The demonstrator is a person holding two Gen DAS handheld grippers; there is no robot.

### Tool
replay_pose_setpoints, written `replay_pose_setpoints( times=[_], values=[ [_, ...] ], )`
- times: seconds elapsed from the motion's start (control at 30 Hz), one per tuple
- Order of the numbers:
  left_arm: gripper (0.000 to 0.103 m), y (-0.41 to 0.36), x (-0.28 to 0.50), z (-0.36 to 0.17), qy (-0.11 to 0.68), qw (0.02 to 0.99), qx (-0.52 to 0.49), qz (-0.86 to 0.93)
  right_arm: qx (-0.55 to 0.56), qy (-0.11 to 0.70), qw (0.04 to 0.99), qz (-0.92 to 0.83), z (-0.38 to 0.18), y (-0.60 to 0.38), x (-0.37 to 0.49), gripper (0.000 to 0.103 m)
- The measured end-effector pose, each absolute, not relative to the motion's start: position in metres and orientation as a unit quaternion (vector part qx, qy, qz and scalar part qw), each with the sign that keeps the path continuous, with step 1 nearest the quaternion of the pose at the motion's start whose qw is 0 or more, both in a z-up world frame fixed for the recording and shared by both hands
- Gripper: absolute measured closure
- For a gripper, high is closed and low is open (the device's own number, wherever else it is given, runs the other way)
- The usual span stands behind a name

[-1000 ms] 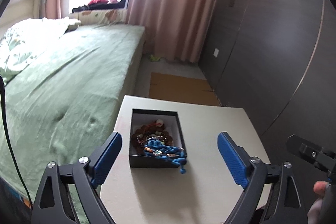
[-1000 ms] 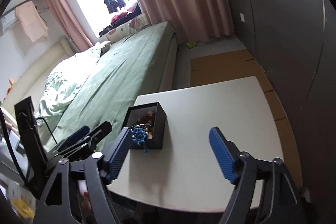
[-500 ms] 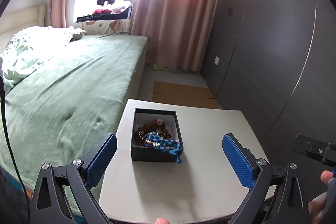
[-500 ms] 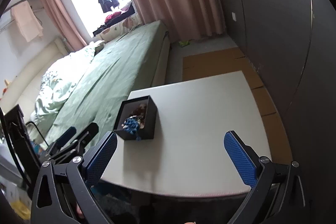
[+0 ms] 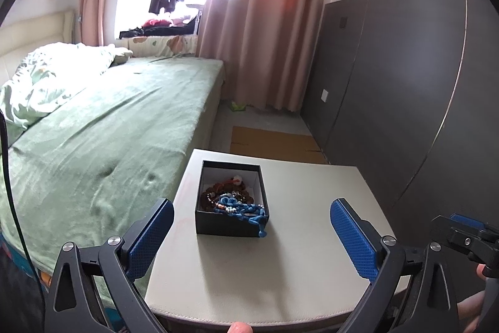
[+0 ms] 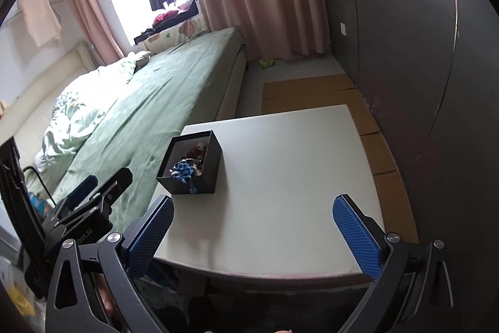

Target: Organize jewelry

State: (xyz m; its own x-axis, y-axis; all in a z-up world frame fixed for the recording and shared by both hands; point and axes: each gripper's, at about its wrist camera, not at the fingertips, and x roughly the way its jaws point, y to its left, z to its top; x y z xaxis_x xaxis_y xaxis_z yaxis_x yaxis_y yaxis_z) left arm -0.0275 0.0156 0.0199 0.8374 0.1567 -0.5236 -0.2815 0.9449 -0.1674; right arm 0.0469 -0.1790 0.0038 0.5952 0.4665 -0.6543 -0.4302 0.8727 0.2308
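Two pairs of tongs stand nearest the cameras, both spread wide with nothing between their blue pads; the left tongs (image 5: 251,234) frame the near edge of the bench (image 5: 305,264), and the right tongs (image 6: 252,234) hang over the bench's near edge too; in the right wrist view the left tongs show again at about 9 o'clock, off the bench's left side, and in the left wrist view the right tongs' tip peeks in at 4 o'clock; a fingertip shows at the bottom edge at 6 o'clock. Beyond the left tongs, at 12 o'clock from them, sits a small black box (image 5: 229,225) on the bench, open on top, apart from both tongs; inside it lies the jewelry (image 5: 232,202), a tangle of brown beads and a blue cord, with the cord's tail drooping over the box's near right corner. Farther off, at 10 o'clock, stretches a bed (image 5: 103,142) with a green cover; at 1 o'clock cardboard (image 5: 274,142) lies flat on the floor; farthest, pink curtains (image 5: 265,30) hang beside a bright window.
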Motion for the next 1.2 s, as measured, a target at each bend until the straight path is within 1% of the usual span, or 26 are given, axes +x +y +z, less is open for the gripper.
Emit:
replay_pose_setpoints(
  times=[0.77,1.2],
  values=[
    [0.003,0.0230,-0.0305,0.0226,0.250,0.953,-0.125,0.117,0.034,0.368,0.898,0.240,0.0048,-0.1824,0.0468,0.000],
    [0.003,0.0235,-0.0299,0.0216,0.252,0.953,-0.126,0.116,0.008,0.363,0.900,0.241,0.0065,-0.1760,0.0392,0.000]
  ],
)
